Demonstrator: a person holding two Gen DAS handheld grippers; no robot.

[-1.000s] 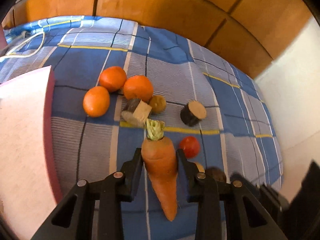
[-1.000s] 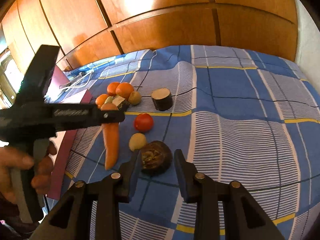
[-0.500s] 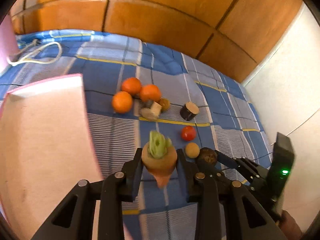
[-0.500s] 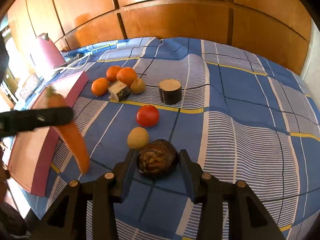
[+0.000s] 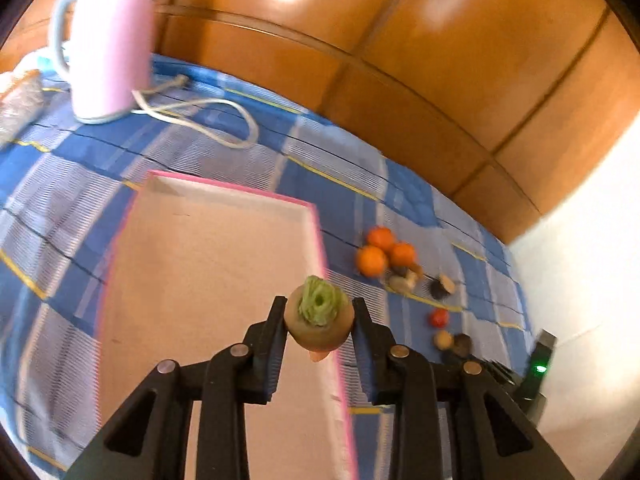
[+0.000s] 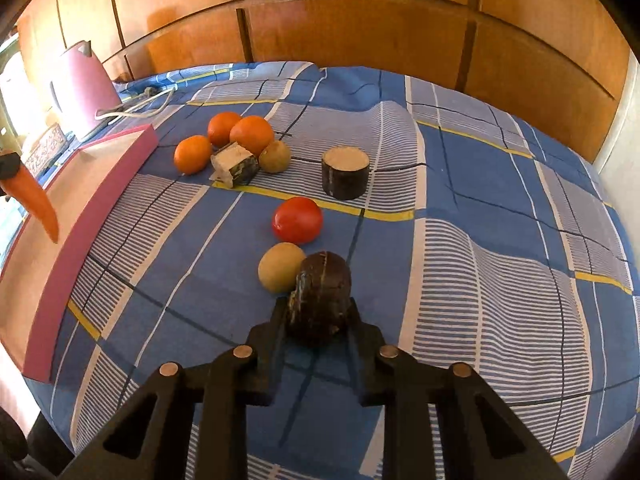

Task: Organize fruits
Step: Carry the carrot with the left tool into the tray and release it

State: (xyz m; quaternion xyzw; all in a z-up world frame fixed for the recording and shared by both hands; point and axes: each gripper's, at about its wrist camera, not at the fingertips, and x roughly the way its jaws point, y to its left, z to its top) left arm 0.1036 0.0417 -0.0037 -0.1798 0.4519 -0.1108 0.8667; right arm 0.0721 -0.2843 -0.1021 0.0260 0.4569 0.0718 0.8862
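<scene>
My left gripper [image 5: 319,312] is shut on an orange carrot [image 5: 316,332], green stub toward the camera, hanging over the right rim of the pink tray [image 5: 224,240]. In the right wrist view the carrot [image 6: 38,204] hangs tip-down above the tray [image 6: 116,184]. My right gripper [image 6: 318,312] is shut on a dark brown round fruit [image 6: 324,280] resting on the blue checked cloth. A yellowish round fruit [image 6: 280,266] touches it on the left. Beyond lie a red tomato [image 6: 297,219] and three oranges [image 6: 252,134].
A dark cylinder with a pale top [image 6: 345,172], a cut dark-skinned chunk [image 6: 234,164] and a small brown fruit [image 6: 275,156] lie near the oranges. A pink kettle [image 5: 108,40] with a white cord [image 5: 224,112] stands behind the tray. Wooden panels back the table.
My left gripper has carried the carrot up and leftward from beside the fruit pile to above the tray. The right jaws widened, then closed on the dark fruit, which now stands more upright.
</scene>
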